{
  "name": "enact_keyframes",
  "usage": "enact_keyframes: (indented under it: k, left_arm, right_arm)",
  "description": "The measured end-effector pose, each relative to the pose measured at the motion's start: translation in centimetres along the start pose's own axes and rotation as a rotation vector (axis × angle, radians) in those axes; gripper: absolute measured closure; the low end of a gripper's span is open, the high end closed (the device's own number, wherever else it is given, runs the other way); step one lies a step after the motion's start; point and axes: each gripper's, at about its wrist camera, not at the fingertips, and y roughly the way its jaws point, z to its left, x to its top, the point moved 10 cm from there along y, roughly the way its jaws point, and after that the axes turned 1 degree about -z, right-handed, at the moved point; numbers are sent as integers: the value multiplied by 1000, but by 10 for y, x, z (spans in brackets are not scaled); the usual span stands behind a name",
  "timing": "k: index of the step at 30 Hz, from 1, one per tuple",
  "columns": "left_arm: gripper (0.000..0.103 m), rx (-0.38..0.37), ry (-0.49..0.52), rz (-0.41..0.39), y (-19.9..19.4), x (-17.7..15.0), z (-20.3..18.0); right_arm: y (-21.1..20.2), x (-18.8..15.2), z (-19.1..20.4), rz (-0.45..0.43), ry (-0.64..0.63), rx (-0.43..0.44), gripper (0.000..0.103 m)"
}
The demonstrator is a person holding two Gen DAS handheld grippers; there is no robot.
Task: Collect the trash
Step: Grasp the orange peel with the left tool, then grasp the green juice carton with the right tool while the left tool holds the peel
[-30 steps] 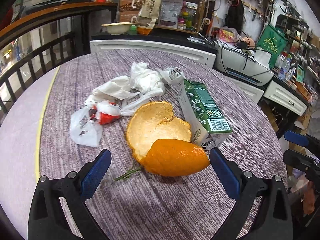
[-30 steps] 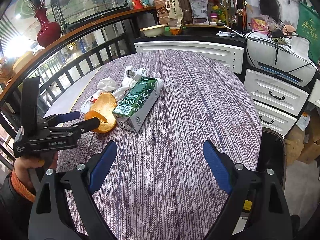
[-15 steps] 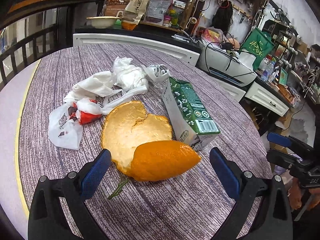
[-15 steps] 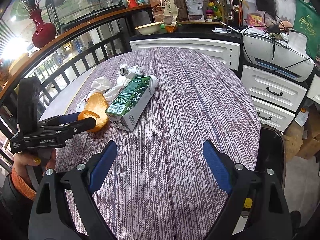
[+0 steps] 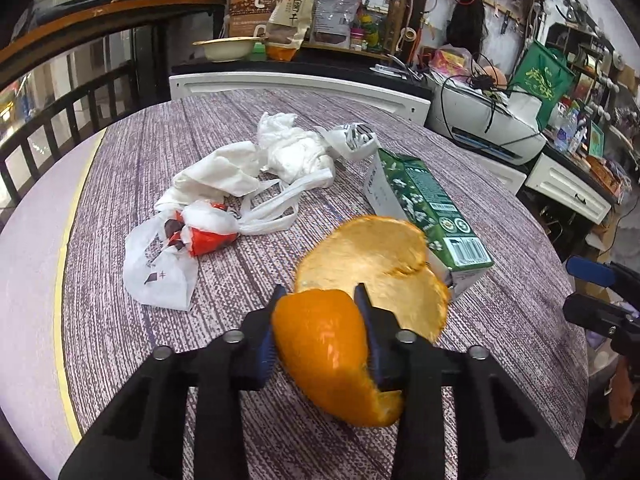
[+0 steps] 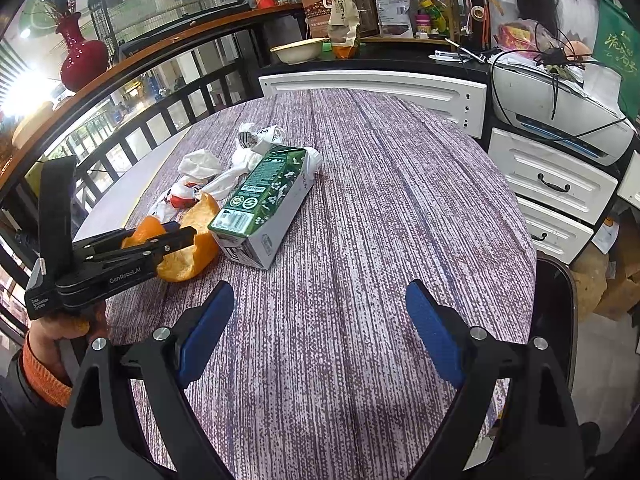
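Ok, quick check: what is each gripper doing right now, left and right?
Left gripper: fingers just closed on the orange peel, gripping it.
Right gripper: open, holding nothing, above the table.

Round surface w/ purple-grey woodgrain. Green carton lies on its side approx. centre; crumpled white tissue at 11 o'clock from it, plastic bag w/ red wrapper at 9.

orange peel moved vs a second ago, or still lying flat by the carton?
Yes. The orange peel is now clamped in the left gripper, whose jaws have just been closing, its far flap tipped up against the green carton, which stayed put.
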Motion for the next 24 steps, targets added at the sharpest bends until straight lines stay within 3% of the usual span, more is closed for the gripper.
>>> enact_keyframes:
  k: [5, 17, 24]
  left_arm:
    - [86, -13, -48, -13, -6, 0, 7]
    - [88, 23, -33, -82, -48, 5, 19]
    - [88, 39, -69, -90, -61, -1, 32]
  right_arm:
    - [8, 6, 8, -2, -9, 8, 16]
    - [44, 33, 38, 30, 19, 65, 16]
    - [86, 34, 58, 107, 1, -14, 16]
